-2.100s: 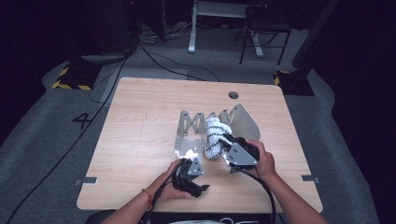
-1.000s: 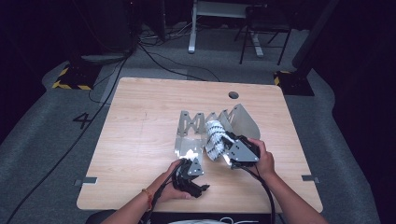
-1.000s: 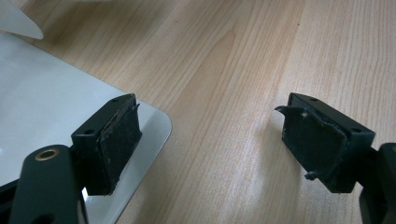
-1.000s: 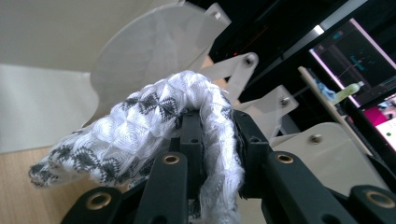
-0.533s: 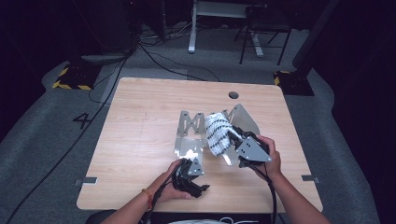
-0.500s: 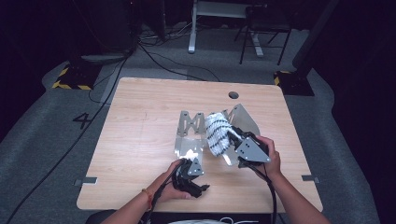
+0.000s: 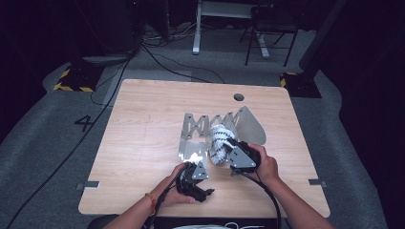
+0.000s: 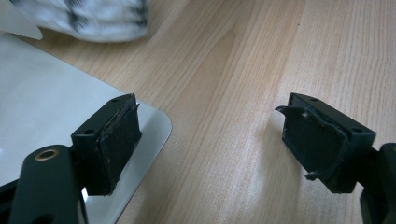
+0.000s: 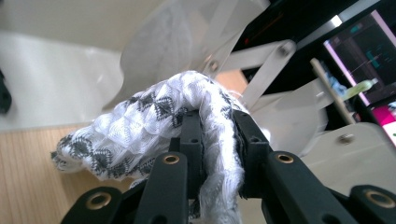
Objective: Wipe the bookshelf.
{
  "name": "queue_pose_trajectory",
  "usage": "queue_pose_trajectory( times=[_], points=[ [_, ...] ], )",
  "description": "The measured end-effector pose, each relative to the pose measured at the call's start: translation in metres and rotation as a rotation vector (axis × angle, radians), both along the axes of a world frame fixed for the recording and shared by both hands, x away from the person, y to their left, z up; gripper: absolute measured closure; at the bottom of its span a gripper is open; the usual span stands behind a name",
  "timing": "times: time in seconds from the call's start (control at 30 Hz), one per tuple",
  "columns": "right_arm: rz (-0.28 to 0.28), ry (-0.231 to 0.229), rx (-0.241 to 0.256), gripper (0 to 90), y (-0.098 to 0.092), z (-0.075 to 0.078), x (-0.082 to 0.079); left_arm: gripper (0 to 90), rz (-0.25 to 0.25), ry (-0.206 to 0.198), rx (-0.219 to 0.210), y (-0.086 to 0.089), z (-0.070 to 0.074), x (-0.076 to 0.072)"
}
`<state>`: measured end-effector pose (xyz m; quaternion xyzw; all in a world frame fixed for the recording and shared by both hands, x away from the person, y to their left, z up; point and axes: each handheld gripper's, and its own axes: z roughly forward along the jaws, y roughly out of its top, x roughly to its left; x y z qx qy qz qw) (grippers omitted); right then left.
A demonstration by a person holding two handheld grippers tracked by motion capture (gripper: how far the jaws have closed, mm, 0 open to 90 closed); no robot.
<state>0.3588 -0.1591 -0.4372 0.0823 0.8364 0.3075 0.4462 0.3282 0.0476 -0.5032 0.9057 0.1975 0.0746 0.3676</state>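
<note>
A white cloth with a black zigzag pattern (image 7: pixel 219 139) (image 9: pixel 135 126) hangs over the metal folding frame (image 7: pixel 210 123), between its two shiny plates. My right gripper (image 7: pixel 226 151) (image 9: pixel 217 123) is shut on a fold of this cloth and holds it just above the near plate (image 7: pixel 190 149). My left gripper (image 7: pixel 195 166) (image 8: pixel 210 135) is open close to the table. One of its pads (image 8: pixel 114 140) lies over the rounded corner of that plate (image 8: pixel 42 102); the other is over bare wood. An edge of the cloth (image 8: pixel 88 16) shows beyond it.
The wooden table (image 7: pixel 143 124) has a round cable hole (image 7: pixel 239 97) at the back right. The frame's far plate (image 7: pixel 250 125) stands tilted up. Cables and a desk leg lie on the grey floor behind the table. Monitors glow beyond the frame in the right gripper view.
My right gripper carried the cloth a little to the right, then came back left and slightly nearer. The left gripper has stayed where it was.
</note>
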Motion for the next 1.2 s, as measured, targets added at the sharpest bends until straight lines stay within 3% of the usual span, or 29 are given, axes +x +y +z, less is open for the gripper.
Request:
queue_pose_trajectory(
  times=[0.2, 0.73, 0.83, 0.97, 1.07, 1.2],
  points=[
    [-0.015, 0.029, -0.034, 76.9, 0.003, -0.008, 0.003, 19.0, 0.002, 0.0, 0.001, 0.0, 0.0, 0.0],
    [-0.037, -0.104, 0.008, 76.9, -0.007, 0.011, -0.003, 18.6, 0.011, -0.004, 0.001, -0.001, 0.0, -0.001],
    [-0.039, -0.113, 0.027, 76.9, -0.01, 0.016, -0.004, 18.8, 0.017, -0.007, 0.019, -0.001, 0.002, -0.002],
    [-0.033, -0.095, 0.041, 76.7, -0.012, 0.018, -0.003, 27.1, 0.033, -0.063, 0.077, -0.003, 0.01, -0.01],
    [-0.029, -0.091, 0.038, 76.6, -0.012, 0.017, -0.004, 26.7, 0.024, -0.037, 0.047, 0.002, 0.02, -0.019],
    [-0.026, -0.082, 0.042, 76.4, -0.014, 0.017, -0.004, 27.6, 0.013, -0.006, 0.057, 0.01, 0.03, -0.031]
  ],
)
